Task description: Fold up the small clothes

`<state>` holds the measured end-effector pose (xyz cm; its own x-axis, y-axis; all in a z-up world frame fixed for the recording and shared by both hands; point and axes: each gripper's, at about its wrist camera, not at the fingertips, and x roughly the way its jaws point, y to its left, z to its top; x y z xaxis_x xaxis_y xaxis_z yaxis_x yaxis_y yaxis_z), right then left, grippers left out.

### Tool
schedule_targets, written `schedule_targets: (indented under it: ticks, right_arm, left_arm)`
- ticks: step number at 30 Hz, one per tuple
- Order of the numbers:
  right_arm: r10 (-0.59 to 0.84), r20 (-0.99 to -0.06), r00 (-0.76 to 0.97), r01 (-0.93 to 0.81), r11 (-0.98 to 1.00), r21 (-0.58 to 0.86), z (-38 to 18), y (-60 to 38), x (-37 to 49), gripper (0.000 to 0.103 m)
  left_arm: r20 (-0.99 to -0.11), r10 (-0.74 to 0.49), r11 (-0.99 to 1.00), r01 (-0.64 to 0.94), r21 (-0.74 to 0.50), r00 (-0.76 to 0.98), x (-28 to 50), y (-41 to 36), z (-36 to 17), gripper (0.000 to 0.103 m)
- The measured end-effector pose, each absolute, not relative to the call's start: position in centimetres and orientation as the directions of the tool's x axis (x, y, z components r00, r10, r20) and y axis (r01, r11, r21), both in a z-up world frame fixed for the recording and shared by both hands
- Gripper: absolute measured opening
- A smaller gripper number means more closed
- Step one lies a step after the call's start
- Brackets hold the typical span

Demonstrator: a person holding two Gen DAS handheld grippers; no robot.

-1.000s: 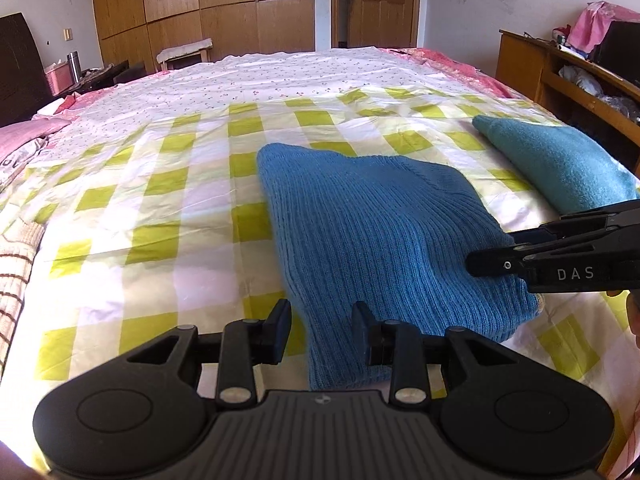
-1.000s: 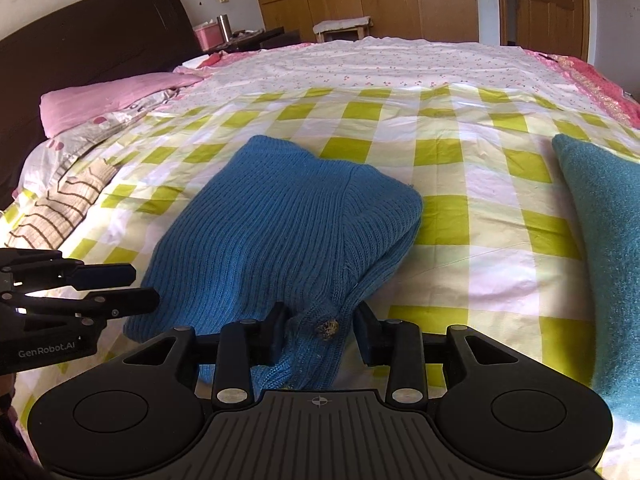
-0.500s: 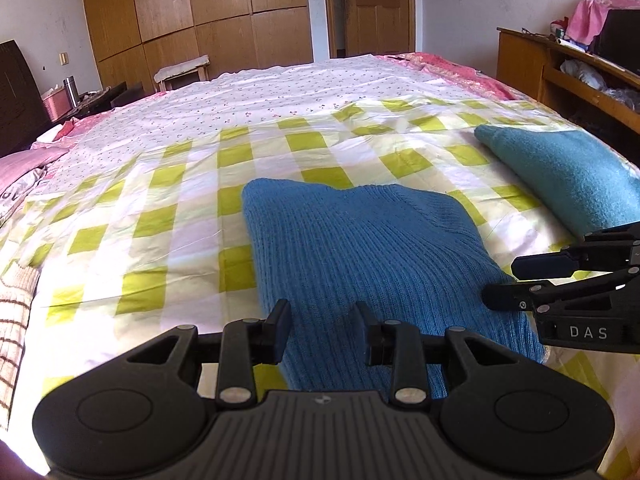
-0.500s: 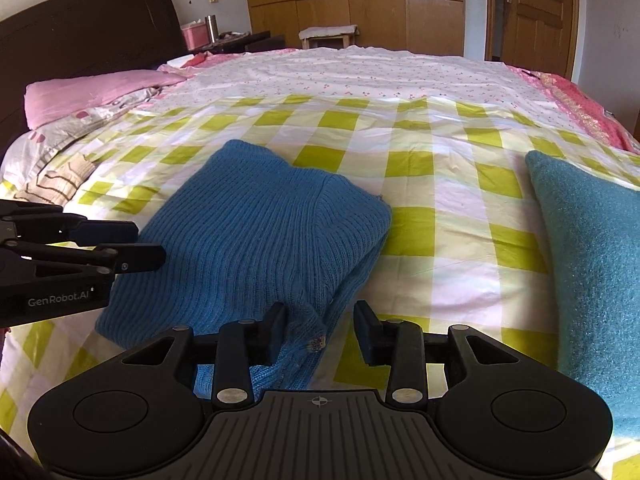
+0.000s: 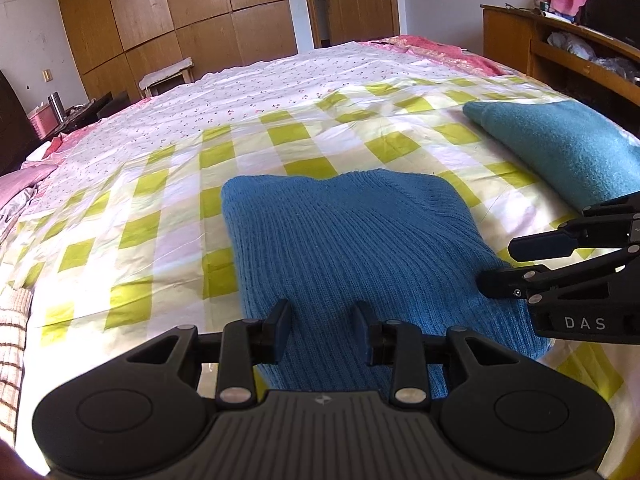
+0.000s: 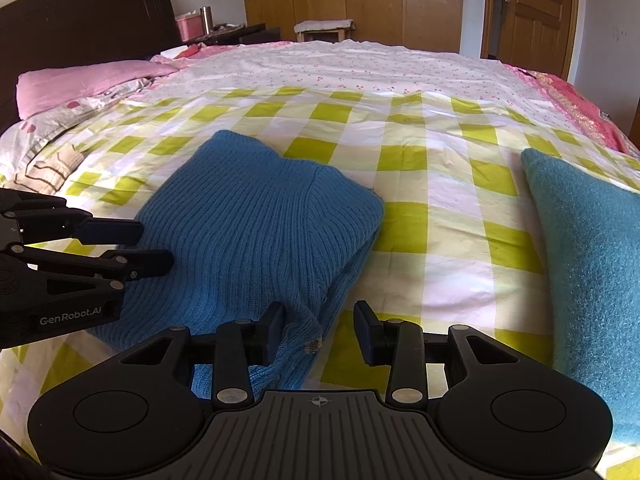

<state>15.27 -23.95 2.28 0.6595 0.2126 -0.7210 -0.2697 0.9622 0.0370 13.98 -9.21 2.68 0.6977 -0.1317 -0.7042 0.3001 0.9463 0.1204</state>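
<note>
A blue ribbed knit sweater (image 5: 352, 240) lies folded into a thick rectangle on the checked bedsheet; it also shows in the right wrist view (image 6: 256, 236). My left gripper (image 5: 325, 322) is open and empty just above the sweater's near edge. My right gripper (image 6: 320, 330) is open and empty at the sweater's near right corner, where a small button shows. Each gripper shows in the other's view, the right gripper (image 5: 500, 266) at the sweater's right side and the left gripper (image 6: 150, 246) at its left side.
A teal folded garment (image 5: 560, 148) lies to the right on the bed (image 6: 420, 120). A striped cloth (image 5: 12, 340) and pink bedding (image 6: 80, 84) lie at the left. A wooden shelf unit (image 5: 560, 52) stands past the bed's right edge.
Both grippers have drawn back toward the near edge and risen slightly. The sweater lies still in its folded shape. Both grippers stay open.
</note>
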Motion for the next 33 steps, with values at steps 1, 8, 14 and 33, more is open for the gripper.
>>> schedule_targets:
  ticks: [1,8,14,33]
  right_arm:
    - [0.213,-0.721,0.660,-0.270,0.962,0.037,2.3,-24.0,15.3,0.037]
    - [0.216,-0.717,0.662,-0.267,0.963,0.044,2.5,-24.1,15.4,0.040]
    - [0.239,-0.692,0.681,-0.240,0.966,0.098,3.6,-25.4,15.8,0.040]
    - [0.163,-0.691,0.704,-0.116,0.987,0.114,1.7,-26.4,20.6,0.041]
  left_arm:
    - [-0.702,-0.134,0.946,0.301,0.120,0.700,14.0,-9.2,2.8,0.039]
    - [-0.680,-0.131,0.956,0.274,0.106,0.721,14.8,-8.7,4.0,0.039]
    - [-0.665,-0.117,0.967,0.238,0.094,0.737,16.4,-8.2,4.4,0.040]
    - [-0.672,-0.075,0.967,0.220,0.132,0.736,20.0,-9.9,2.4,0.046]
